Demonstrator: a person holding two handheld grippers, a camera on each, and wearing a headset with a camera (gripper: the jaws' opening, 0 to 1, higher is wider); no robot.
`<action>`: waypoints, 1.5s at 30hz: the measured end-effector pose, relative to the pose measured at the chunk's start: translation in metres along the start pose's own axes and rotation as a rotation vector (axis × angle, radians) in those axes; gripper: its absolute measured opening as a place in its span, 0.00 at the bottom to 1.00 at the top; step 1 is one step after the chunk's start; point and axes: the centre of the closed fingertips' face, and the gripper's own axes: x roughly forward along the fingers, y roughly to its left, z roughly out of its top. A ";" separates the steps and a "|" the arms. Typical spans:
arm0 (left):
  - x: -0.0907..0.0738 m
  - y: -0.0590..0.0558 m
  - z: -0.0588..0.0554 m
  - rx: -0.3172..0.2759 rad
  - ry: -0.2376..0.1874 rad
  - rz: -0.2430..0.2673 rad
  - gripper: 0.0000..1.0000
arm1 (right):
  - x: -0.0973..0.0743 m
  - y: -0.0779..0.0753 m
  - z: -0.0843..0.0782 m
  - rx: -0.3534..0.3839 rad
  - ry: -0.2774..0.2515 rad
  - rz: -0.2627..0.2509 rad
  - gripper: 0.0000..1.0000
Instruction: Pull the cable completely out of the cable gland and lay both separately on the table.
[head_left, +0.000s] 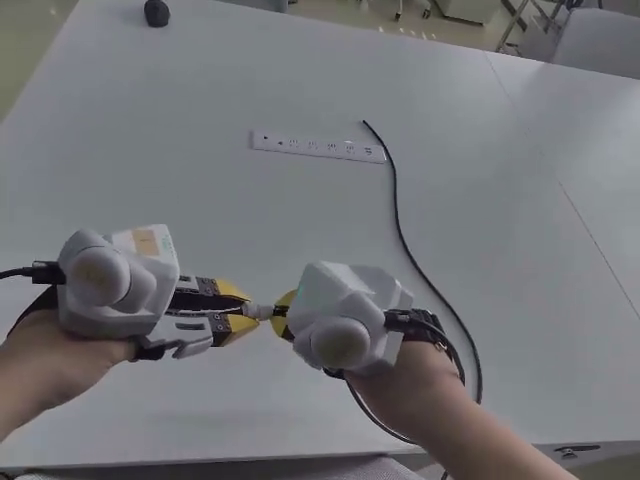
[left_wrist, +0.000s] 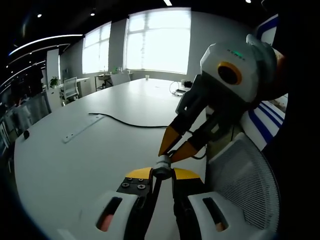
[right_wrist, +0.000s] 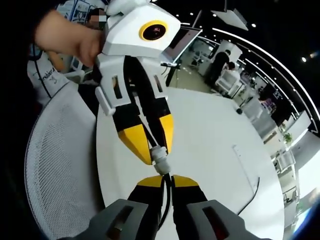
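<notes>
Gland: lower ctr, head view
L gripper: pinched on gland
R gripper: clamped on cable, just beside gland

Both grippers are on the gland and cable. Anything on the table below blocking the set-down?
Nothing visible lies on the table under the cable gland held between the left gripper and right gripper. The power strip lies farther off; a black cord passes beside the right hand, so setting down left of it looks safest.
</notes>
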 end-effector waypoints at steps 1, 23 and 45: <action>-0.001 0.002 0.001 0.002 -0.003 0.003 0.15 | 0.000 -0.002 0.001 -0.002 -0.003 -0.004 0.01; -0.001 0.031 -0.004 -0.028 -0.016 0.030 0.15 | 0.023 -0.028 -0.015 0.265 -0.017 -0.032 0.00; -0.001 0.031 -0.006 -0.022 -0.017 0.033 0.15 | 0.028 -0.037 -0.071 0.739 -0.016 -0.083 0.00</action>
